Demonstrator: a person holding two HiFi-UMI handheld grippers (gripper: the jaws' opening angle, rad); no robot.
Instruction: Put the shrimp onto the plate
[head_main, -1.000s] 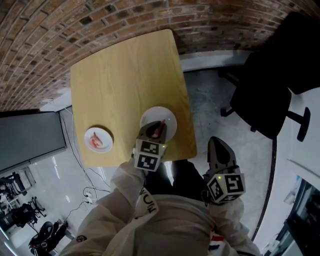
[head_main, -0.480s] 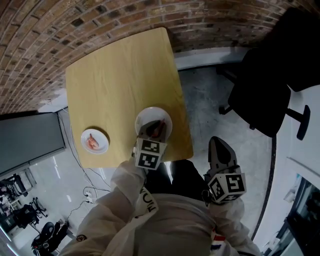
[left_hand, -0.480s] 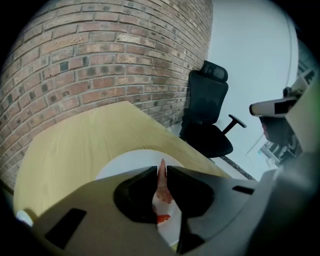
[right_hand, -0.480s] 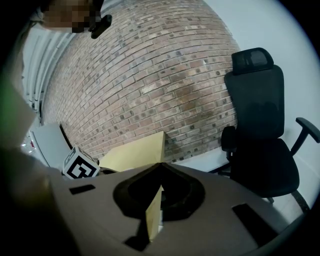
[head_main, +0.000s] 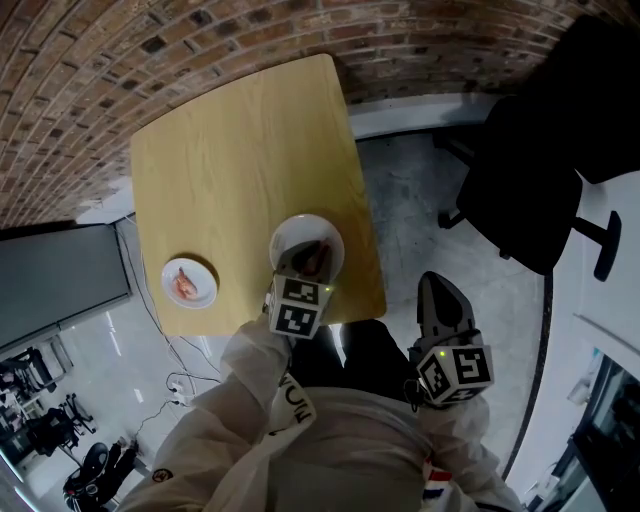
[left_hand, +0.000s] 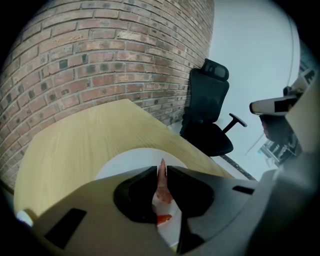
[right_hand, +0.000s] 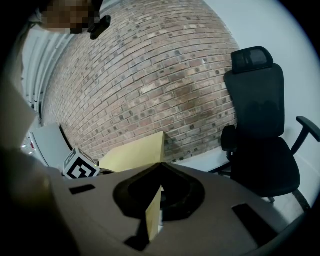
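A pink-orange shrimp (left_hand: 162, 187) is pinched between the jaws of my left gripper (left_hand: 160, 170), tail end pointing forward. It hangs just over a white plate (left_hand: 125, 160) near the table's front right edge. In the head view the left gripper (head_main: 312, 252) sits over that plate (head_main: 300, 228) with the shrimp (head_main: 316, 260) in it. Whether the shrimp touches the plate I cannot tell. My right gripper (head_main: 436, 285) is off the table to the right, above the floor, its jaws shut on nothing (right_hand: 160, 167).
A small white dish (head_main: 168, 275) with another shrimp (head_main: 186, 283) stands at the wooden table's (head_main: 240, 140) front left corner. A brick wall runs behind the table. A black office chair (head_main: 530, 190) stands to the right on the grey floor.
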